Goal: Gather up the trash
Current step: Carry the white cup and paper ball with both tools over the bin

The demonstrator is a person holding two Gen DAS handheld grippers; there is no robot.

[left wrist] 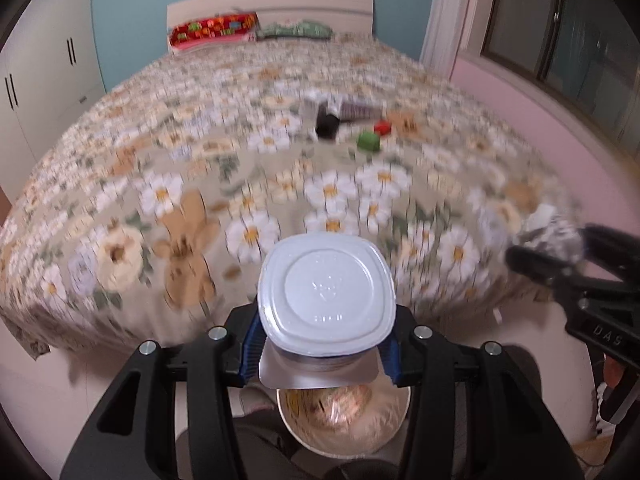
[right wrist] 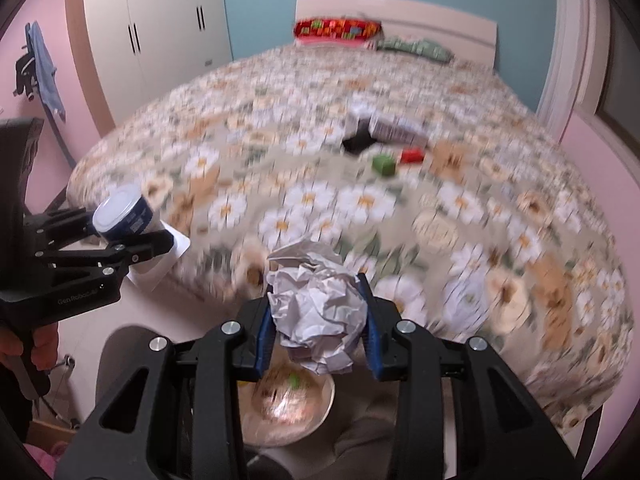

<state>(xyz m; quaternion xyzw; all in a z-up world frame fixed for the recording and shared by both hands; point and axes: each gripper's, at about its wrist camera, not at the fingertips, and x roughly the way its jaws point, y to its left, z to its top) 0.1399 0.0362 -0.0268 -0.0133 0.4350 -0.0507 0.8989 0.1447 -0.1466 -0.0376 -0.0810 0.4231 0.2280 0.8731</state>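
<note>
Two grippers carry trash above a round bin at the bed's foot: the left gripper clamps an upturned white cup, the right gripper squeezes crumpled paper.

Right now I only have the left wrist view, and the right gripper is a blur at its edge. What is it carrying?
Observer: The right gripper is shut on a crumpled white paper ball, pinched between its blue pads.
Operator: I see only the base of my cup. What does its side look like?
Observer: The cup in the left gripper has a dark blue side with a label on it.
Operator: Is there anything in the bin?
Observer: In the round bin below the right gripper there is a small green bit. It is too blurred to identify.
</note>
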